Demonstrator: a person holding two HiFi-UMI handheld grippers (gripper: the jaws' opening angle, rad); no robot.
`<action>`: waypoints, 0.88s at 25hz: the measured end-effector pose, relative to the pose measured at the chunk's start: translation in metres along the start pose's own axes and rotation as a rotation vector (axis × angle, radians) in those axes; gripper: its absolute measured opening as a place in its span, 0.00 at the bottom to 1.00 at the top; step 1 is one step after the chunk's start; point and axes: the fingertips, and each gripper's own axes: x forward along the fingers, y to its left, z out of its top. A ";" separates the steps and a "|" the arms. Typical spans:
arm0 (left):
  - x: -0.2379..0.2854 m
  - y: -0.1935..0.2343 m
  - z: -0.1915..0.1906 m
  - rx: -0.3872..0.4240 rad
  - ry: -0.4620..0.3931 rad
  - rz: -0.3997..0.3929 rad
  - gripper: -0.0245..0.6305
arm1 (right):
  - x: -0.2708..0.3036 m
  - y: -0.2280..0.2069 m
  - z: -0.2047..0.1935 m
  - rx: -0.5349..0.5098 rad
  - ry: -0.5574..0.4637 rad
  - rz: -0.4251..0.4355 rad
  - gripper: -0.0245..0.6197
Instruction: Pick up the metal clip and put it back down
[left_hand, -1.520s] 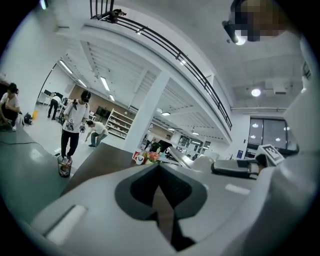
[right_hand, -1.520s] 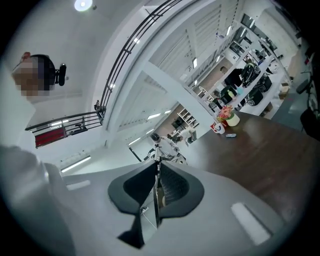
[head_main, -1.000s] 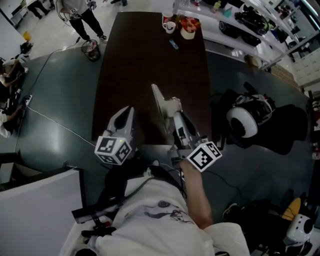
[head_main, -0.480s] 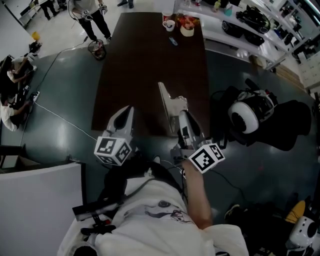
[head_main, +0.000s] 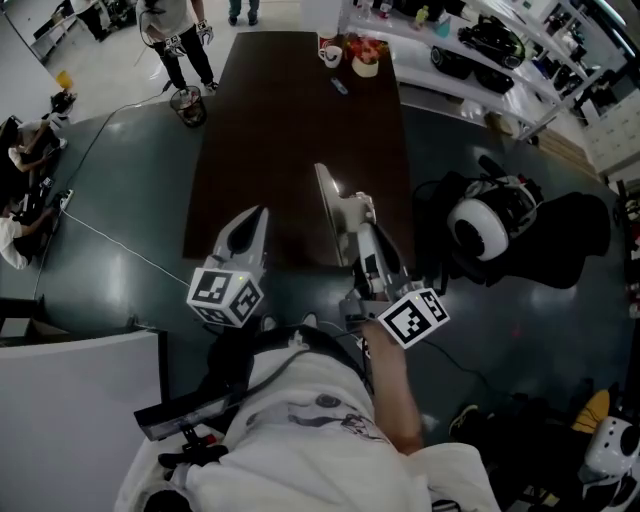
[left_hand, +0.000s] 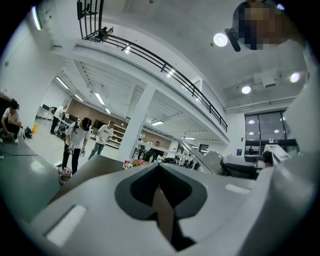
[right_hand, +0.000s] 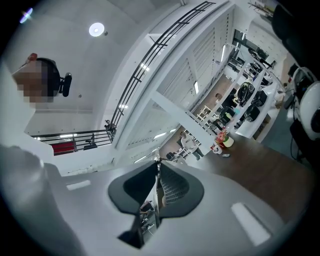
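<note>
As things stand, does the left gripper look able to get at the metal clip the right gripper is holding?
Probably yes: the left gripper is beside the metal clip with nothing between them, though its jaws are shut and the right gripper holds the clip.

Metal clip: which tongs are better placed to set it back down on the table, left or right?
Right. The right tongs grip the metal clip over the near end of the dark table. The left tongs are shut and empty, off to the side.
</note>
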 end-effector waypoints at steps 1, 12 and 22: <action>-0.001 0.002 0.002 0.000 -0.003 0.001 0.03 | 0.001 0.002 0.000 -0.005 -0.001 0.000 0.08; -0.005 0.010 0.011 0.014 -0.013 -0.015 0.03 | 0.009 0.005 -0.007 0.001 -0.015 -0.012 0.08; 0.001 0.008 0.007 0.008 0.008 -0.018 0.03 | 0.011 0.001 -0.005 0.024 -0.013 -0.015 0.08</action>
